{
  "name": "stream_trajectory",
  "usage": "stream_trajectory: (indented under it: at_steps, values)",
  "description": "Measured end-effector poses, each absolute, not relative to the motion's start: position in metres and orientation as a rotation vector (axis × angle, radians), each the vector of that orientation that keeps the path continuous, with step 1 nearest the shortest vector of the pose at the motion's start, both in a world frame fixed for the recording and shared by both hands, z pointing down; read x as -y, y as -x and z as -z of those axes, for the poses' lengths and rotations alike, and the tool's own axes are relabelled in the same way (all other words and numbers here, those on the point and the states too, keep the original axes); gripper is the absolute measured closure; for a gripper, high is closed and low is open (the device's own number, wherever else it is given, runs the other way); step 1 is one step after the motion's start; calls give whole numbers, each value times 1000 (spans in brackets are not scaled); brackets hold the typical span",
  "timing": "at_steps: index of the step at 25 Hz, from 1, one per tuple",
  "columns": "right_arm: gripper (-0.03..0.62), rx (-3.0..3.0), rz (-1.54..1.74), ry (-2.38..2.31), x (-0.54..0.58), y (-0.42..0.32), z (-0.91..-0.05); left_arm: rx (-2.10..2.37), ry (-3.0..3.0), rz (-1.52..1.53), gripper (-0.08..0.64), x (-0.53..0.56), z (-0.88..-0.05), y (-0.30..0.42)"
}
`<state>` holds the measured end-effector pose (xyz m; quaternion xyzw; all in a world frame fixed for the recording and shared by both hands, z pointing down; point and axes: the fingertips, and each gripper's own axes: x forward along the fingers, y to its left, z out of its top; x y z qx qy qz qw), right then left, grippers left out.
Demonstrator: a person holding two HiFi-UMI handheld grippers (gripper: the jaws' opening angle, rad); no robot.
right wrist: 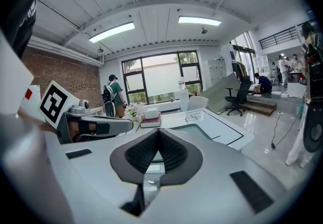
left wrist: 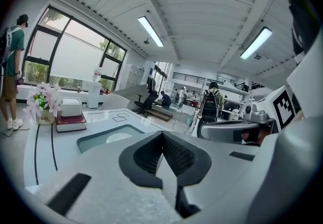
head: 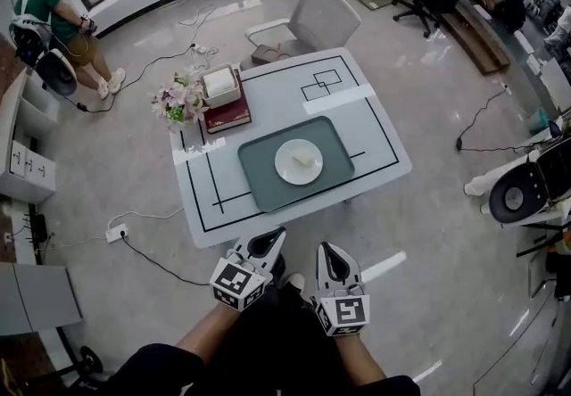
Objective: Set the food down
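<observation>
A white plate (head: 284, 170) with a pale piece of food (head: 303, 156) rests on a grey-green tray (head: 259, 169) on the white table (head: 285, 100). Both grippers hang side by side off the table's near edge, close to the person's body. The left gripper (head: 272, 239) points toward the tray, its jaws shut with nothing between them. The right gripper (head: 328, 251) is likewise shut and empty. In the left gripper view the tips (left wrist: 162, 133) meet, with the tray (left wrist: 96, 136) and plate (left wrist: 118, 137) beyond them. In the right gripper view the closed tips (right wrist: 159, 130) hide part of the tray (right wrist: 194, 129).
At the table's far left stand flowers (head: 178, 102) and a white box (head: 219, 82) on a red book (head: 227, 116). A chair (head: 308, 24) sits behind the table. A person (head: 53, 20) stands far left. A power strip (head: 116, 232) and cable lie on the floor.
</observation>
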<state>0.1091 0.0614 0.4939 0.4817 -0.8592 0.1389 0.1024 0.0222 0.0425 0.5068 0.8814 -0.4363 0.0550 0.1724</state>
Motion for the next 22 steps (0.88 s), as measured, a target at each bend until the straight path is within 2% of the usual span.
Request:
stream_trajectory:
  at_steps: [22]
  values:
    - [583,2588,-383,-1317,-126,-95,-502,1298,-2482,-158,555,-120,-503,-20]
